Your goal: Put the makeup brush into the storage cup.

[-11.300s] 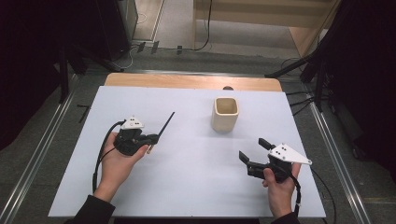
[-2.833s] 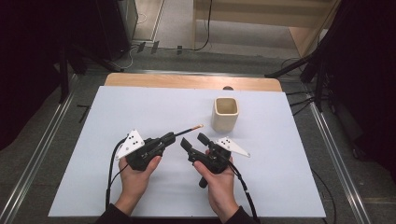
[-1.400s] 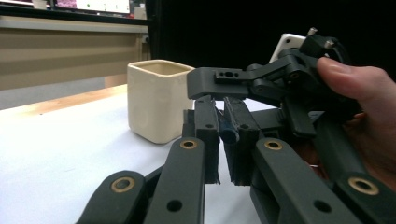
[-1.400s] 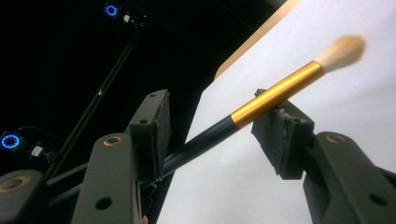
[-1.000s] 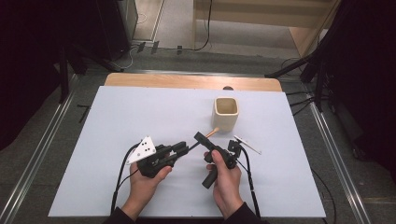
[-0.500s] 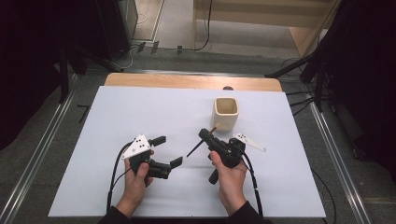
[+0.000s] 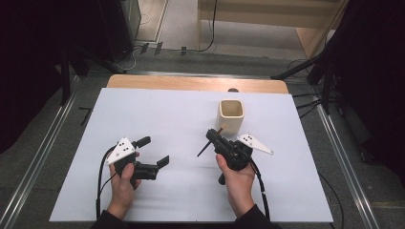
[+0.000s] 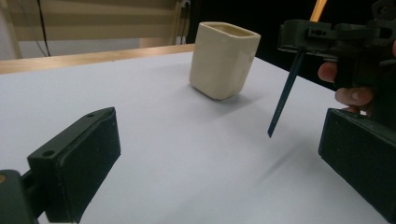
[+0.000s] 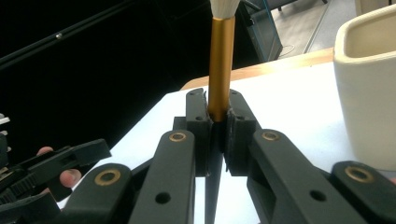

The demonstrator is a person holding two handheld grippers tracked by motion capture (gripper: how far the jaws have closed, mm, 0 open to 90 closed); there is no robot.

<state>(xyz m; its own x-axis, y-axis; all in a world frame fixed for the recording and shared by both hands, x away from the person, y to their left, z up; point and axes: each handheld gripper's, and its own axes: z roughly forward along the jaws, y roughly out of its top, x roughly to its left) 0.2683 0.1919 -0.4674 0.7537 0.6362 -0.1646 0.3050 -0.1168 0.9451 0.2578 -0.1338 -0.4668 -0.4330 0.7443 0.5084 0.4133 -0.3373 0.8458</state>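
Beside the cup point(image 7: 231, 114) | right tool point(image 7: 213, 137) clamps brush point(image 9: 221, 65), white bristles in right gripper view | left tool point(image 7: 154, 151) spread, empty

Bright table – dark, soft-focus surroundings.

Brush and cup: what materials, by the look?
Brush: dark, slim handle, likely painted wood or plastic; gold band looks like brushed metal with a soft sheen; white bristles at the top. Cup: cream, thick-walled with rounded corners and a matte glaze, probably ceramic.
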